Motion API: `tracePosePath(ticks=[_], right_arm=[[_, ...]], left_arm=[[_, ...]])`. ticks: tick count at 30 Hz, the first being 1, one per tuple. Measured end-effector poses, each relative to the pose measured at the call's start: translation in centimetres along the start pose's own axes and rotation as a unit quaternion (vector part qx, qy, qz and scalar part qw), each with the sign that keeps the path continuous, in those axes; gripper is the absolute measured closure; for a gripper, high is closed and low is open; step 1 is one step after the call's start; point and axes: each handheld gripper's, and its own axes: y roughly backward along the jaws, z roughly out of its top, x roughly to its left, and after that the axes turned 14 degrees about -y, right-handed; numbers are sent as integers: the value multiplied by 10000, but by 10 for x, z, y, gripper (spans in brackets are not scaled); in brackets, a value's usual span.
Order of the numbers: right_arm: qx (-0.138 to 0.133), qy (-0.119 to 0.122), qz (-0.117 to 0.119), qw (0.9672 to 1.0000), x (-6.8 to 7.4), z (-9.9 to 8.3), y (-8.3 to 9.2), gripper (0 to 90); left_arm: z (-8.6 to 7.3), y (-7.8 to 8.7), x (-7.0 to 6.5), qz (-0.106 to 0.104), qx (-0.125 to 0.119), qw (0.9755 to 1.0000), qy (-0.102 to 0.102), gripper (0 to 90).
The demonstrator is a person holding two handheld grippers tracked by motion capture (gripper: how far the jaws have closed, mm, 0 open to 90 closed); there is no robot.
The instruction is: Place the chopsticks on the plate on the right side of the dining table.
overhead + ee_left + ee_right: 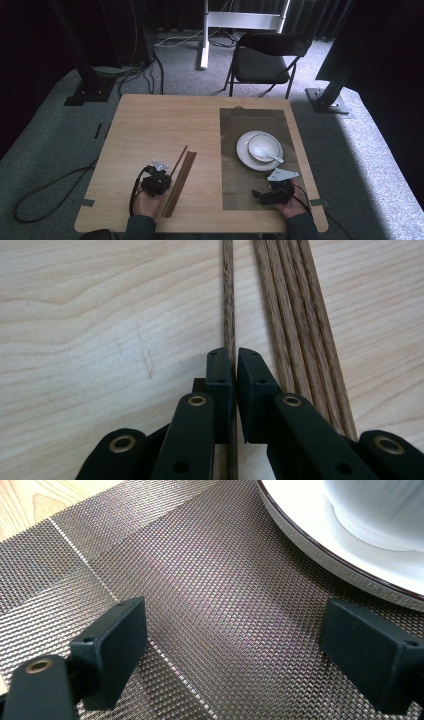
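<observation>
Pinching one chopstick [229,300] — left gripper [235,357] clamped on it, the other chopsticks [300,330] just to its right; right gripper [235,630] released over the woven mat [210,580], plate [300,520] ahead.

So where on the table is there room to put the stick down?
The widest bare patch is the far left half of the table, beyond the chopsticks and left of the placemat. The placemat's near end is bare too, though the right gripper rests there. It is crowded around the plate and bowl, and beside the left gripper.
</observation>
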Motion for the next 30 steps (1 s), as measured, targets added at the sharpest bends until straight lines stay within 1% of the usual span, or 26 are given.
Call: tracePosePath(ticks=[6, 9, 19, 30], right_arm=[[3, 2, 11, 10000, 0, 0, 0, 113], [16, 16, 15, 10000, 0, 1, 0, 112], [16, 21, 17, 10000, 0, 1, 0, 113], [14, 25, 19, 10000, 0, 1, 0, 113]], left_arm=[[1, -3, 4, 19, -50, 10000, 26, 847], [3, -4, 6, 10, -61, 10000, -8, 847], [3, -5, 5, 30, -72, 9999, -94, 846], [5, -6, 5, 7, -93, 9999, -109, 846]])
